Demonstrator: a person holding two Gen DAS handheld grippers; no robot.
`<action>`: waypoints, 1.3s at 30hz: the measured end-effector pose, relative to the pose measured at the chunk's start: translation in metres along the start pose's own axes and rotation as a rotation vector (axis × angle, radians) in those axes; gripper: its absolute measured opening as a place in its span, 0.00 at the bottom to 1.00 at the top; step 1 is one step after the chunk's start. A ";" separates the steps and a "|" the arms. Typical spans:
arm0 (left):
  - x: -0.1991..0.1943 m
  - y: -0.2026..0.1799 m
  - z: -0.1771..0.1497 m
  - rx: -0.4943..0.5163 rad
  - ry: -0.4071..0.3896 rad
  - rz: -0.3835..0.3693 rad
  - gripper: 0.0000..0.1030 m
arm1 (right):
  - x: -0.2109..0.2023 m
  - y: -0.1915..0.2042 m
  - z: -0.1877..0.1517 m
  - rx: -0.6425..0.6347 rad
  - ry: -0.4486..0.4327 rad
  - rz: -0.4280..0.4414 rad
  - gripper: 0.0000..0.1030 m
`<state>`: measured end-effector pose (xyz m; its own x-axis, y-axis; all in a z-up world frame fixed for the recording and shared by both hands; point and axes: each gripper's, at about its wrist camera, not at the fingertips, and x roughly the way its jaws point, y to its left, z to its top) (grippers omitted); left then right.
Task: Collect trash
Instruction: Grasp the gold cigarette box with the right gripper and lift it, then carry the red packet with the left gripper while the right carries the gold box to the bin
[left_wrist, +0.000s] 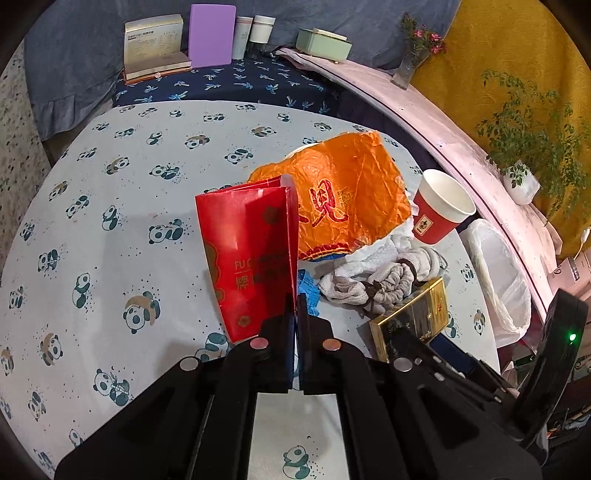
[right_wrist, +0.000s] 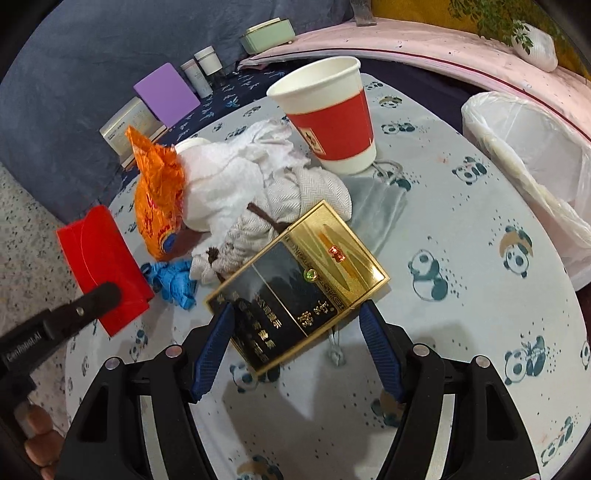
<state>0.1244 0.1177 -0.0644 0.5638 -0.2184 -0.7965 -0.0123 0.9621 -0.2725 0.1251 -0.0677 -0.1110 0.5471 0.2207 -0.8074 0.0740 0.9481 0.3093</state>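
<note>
Fingers of my left gripper (left_wrist: 296, 306) are clenched on the lower edge of a red packet (left_wrist: 251, 254), which stands upright just ahead of the tips. Between my right gripper's (right_wrist: 295, 314) spread blue fingers (right_wrist: 212, 347) sits a gold-and-black box (right_wrist: 299, 284), its near end inside the gap; I see both pads apart from its sides, so nothing is grasped there. Just past that box lie a beige drawstring pouch (right_wrist: 288, 206), a crumpled blue scrap (right_wrist: 173, 282) and white tissue (right_wrist: 229, 173), with an orange wrapper (left_wrist: 343, 195) to their left. Farther on stands a red paper cup (right_wrist: 332, 114) on the panda-print bench (right_wrist: 480, 266). Right of the fingers, at the bench edge, is a white-lined bin (right_wrist: 532, 155).
</note>
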 end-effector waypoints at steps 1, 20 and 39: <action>0.001 0.000 0.000 0.000 0.000 0.000 0.00 | 0.000 0.000 0.004 0.005 -0.007 0.001 0.68; 0.005 -0.006 0.004 0.008 -0.005 -0.012 0.01 | 0.010 0.005 0.024 0.039 -0.051 -0.029 0.62; -0.034 -0.084 -0.010 0.151 -0.061 -0.112 0.01 | -0.083 -0.038 0.010 0.059 -0.216 -0.080 0.56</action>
<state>0.0977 0.0423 -0.0196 0.6038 -0.3199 -0.7301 0.1749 0.9468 -0.2702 0.0854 -0.1240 -0.0508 0.7031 0.0856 -0.7059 0.1690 0.9442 0.2828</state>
